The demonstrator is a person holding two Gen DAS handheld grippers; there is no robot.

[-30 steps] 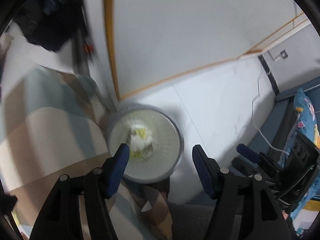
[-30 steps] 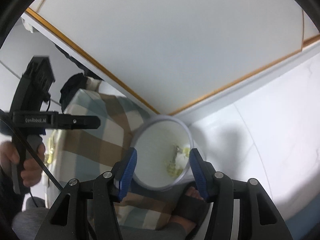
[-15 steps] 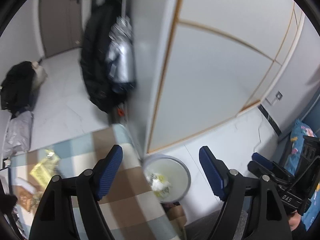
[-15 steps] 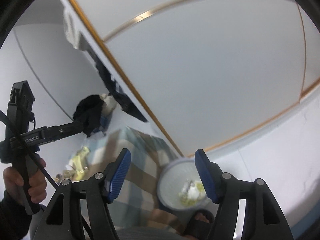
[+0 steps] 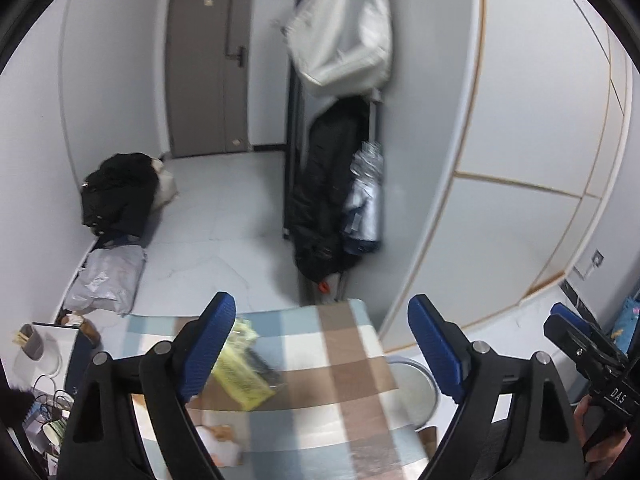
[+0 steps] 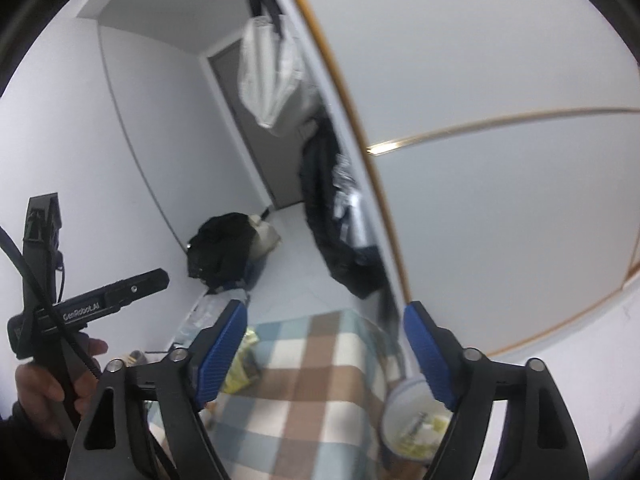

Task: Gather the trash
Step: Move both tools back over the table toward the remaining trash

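Now your left gripper [image 5: 322, 354] and right gripper [image 6: 324, 354] have lifted from the round white bin [image 6: 416, 420], jaws opening, empty; a yellow crinkled wrapper [image 5: 240, 368] waits near the checked table's [image 5: 340, 360] far-left corner.

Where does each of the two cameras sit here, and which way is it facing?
Left wrist: on the left gripper, its empty jaws opening, looking across the checked table toward the door; the right gripper shows at the right edge.
Right wrist: on the right gripper, its empty jaws opening, facing the same hallway; the person's left hand shows, gripping its tool.
Shared: table, yellow wrapper, trash bin, hanging coats.
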